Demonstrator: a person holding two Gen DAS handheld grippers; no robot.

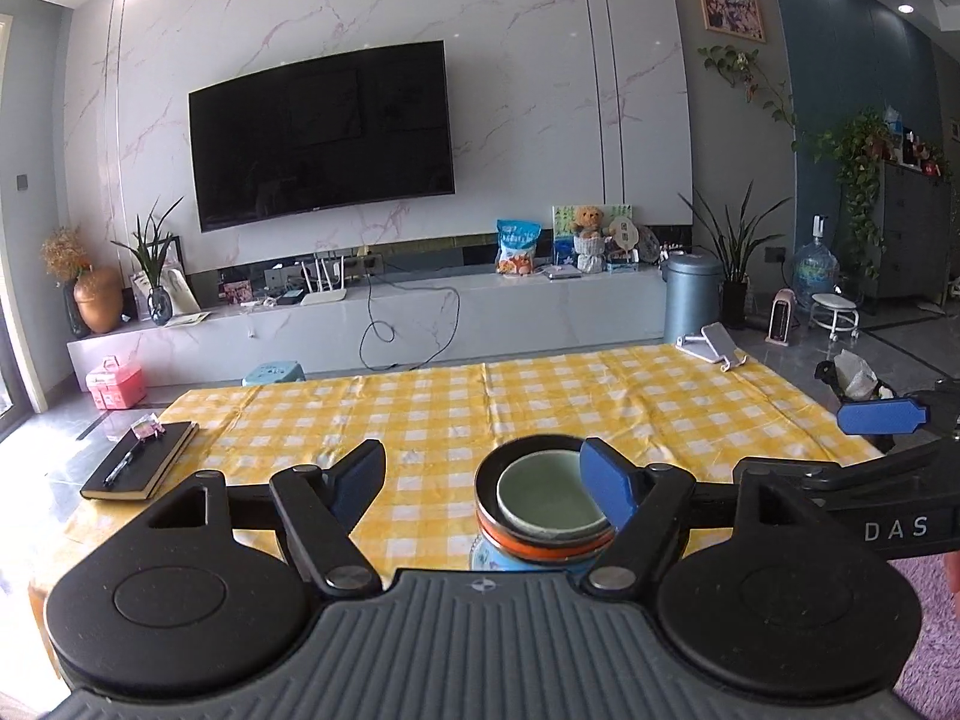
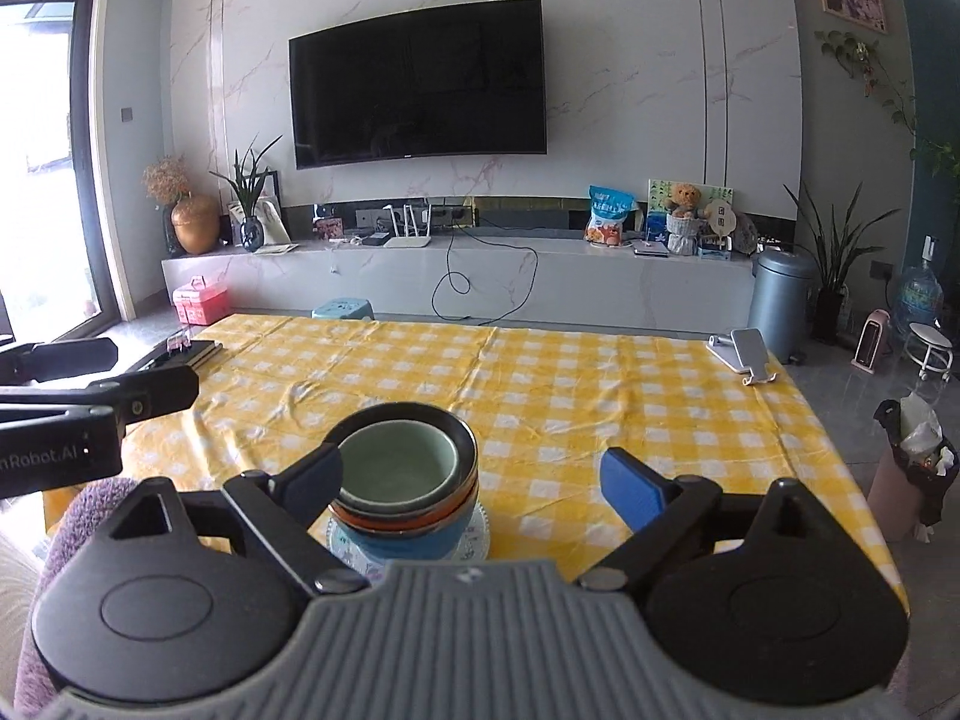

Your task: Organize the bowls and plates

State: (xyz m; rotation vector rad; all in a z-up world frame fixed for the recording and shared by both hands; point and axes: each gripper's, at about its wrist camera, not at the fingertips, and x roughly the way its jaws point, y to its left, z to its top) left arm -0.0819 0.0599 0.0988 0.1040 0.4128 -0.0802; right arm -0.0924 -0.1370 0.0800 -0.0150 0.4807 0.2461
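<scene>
Left gripper (image 1: 486,480) and right gripper (image 2: 474,480) spread wide, empty, bowl stack (image 2: 405,492) partly hidden, plate (image 2: 477,531) mostly covered.

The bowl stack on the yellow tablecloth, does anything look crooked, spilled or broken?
Nothing is spilled or broken. The bowl stack sits on a patterned plate, and the pale green bowl on top nests off-centre, toward the left of the dark bowl below it. The tablecloth is wrinkled. Both grippers, left and right, are open.
</scene>
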